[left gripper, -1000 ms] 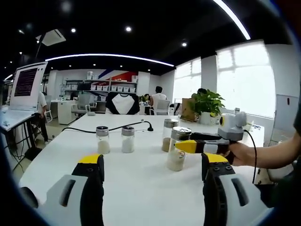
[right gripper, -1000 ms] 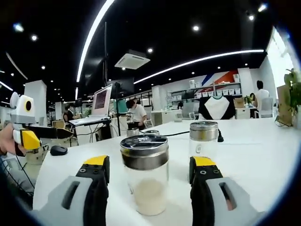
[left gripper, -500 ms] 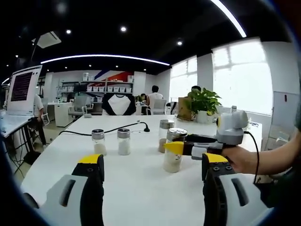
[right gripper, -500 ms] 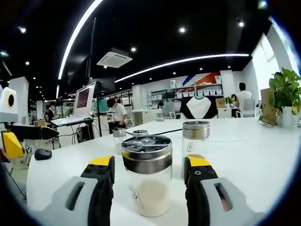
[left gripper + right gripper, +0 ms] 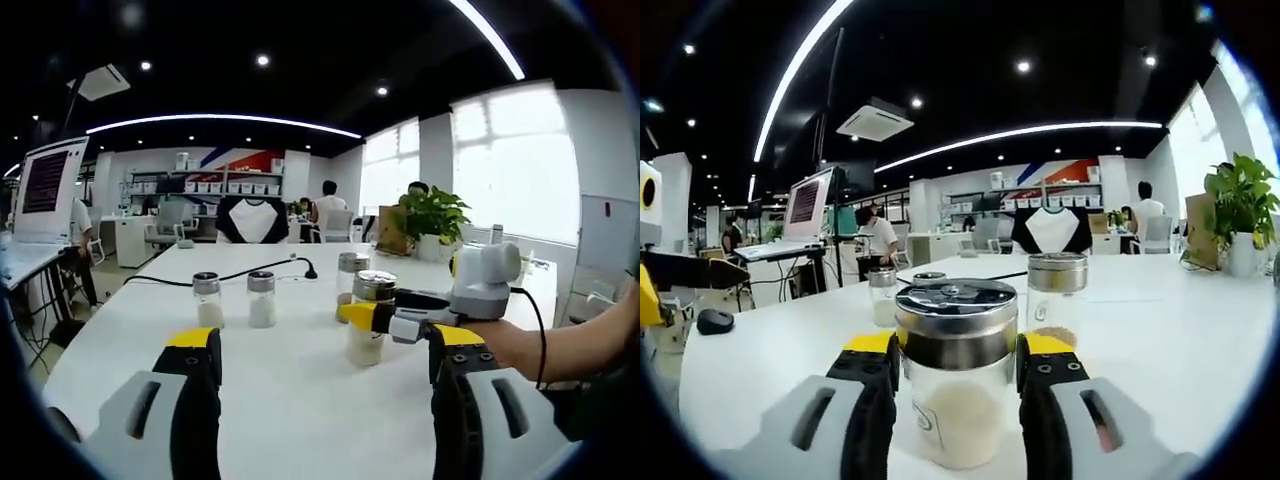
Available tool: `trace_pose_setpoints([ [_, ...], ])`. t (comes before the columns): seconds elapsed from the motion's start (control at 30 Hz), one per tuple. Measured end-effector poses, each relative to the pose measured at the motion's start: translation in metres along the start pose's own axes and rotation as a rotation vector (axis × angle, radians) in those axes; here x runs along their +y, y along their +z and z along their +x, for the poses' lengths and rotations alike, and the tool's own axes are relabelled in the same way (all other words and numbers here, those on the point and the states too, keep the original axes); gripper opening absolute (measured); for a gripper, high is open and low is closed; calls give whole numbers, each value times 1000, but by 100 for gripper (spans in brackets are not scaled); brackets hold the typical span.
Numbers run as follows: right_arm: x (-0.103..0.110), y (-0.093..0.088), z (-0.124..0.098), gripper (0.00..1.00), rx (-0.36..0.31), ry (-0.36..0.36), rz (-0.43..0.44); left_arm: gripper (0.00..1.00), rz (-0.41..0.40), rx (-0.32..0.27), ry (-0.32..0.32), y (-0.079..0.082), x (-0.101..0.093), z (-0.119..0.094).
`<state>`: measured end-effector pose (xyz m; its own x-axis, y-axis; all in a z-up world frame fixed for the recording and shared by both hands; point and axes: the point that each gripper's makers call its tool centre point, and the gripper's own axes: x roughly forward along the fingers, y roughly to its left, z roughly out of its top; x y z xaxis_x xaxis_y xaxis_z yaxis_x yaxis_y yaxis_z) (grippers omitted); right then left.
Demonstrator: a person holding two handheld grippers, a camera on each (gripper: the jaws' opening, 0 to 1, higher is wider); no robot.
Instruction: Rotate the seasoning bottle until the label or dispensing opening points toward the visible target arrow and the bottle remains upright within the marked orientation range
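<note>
R gripper (image 5: 956, 355): fingers (image 5: 876, 362) closed against both sides of the seasoning bottle (image 5: 955, 375), just below its metal lid. Bottle upright on white bench (image 5: 1160, 330), pale powder inside. Second bottle (image 5: 1056, 298) behind it at 1 o'clock; two smaller ones at 11.

L gripper (image 5: 322, 345): fingers (image 5: 193, 350) wide apart, holding nothing, low over bench. In L view the seasoning bottle (image 5: 369, 318) sits at 1 o'clock, R gripper clamped on it; two small bottles (image 5: 235, 298) at 11.
</note>
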<state>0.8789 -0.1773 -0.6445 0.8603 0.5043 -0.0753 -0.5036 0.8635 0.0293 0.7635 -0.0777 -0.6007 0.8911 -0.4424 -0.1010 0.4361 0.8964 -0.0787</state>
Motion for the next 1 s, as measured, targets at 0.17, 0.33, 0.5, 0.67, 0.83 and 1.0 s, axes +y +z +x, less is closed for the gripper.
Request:
trace_pose_setpoints([
  [0.17,1,-1,0,42,-5,3,-24,90,-4,0,2,-1,1,0],
  [0.33,1,-1,0,41,-3,0,-31,90,-5,1,2,-2,1,0],
  [0.5,1,-1,0,41,-2,2,-32,90,-7,0,5,-2,1,-1],
  [0.67,1,-1,-1,41,-3,5,-34,90,-8,1,3,-3,1,-1],
  [0.83,1,0,-1,41,-3,15,-37,90,-10,1,7,-2,2,-2],
  [1.0,1,-1,-1,41,12,19,-42,90,-10,2,12,-3,2,-3],
])
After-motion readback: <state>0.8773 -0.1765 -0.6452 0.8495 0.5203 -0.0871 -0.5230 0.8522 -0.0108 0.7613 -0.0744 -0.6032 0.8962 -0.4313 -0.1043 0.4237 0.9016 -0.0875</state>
